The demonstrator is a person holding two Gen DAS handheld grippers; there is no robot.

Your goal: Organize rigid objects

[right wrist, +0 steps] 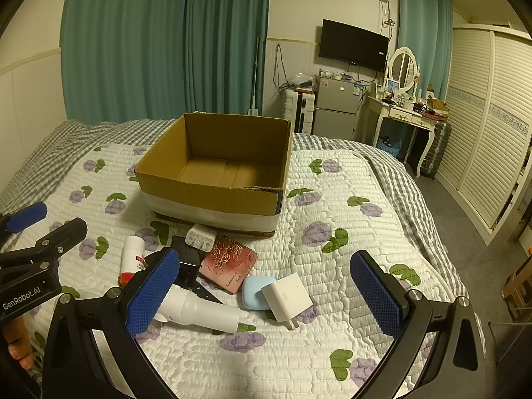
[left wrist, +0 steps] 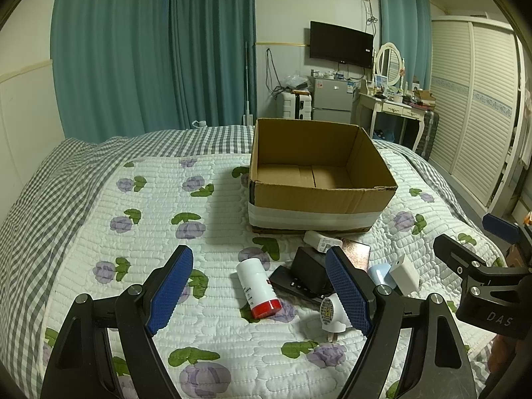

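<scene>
Left gripper (left wrist: 262, 294): 2 blue-padded fingers spread wide, nothing between them, held low over the quilt (left wrist: 149, 219). Right gripper (right wrist: 266, 294): fingers likewise spread wide and gripping nothing, above the near end of the pile.

Items nearest the grippers, all lying on the floral quilt:
- White cylindrical device (right wrist: 199, 311), on its side, partly behind the right gripper's left finger.
- White plug adapter with yellow warning label (left wrist: 332, 312), prongs toward the camera.
- White bottle with red cap (left wrist: 257, 287), on its side, cap end nearer.
- White cube charger (right wrist: 287, 294), tilted, prongs down, resting against a pale blue rounded case (right wrist: 254, 291).

Next row back:
- Black remote (left wrist: 292, 284), flat, partly under a black box-shaped adapter (left wrist: 311, 267).
- Pink booklet with rose pattern (right wrist: 229, 262), flat, touching the blue case.
- White charger with printed label (right wrist: 199, 236), just in front of the box, overlapping the black adapter.

Beyond the pile: 1 open cardboard box (left wrist: 319, 206), white tape around its lower wall, standing upright on the quilt with only bare cardboard showing inside.

Far background: teal curtains (left wrist: 149, 56), wall-mounted TV (left wrist: 340, 45), small grey fridge (left wrist: 332, 98), white dressing table with oval mirror (left wrist: 389, 99), louvred wardrobe (left wrist: 478, 99).
</scene>
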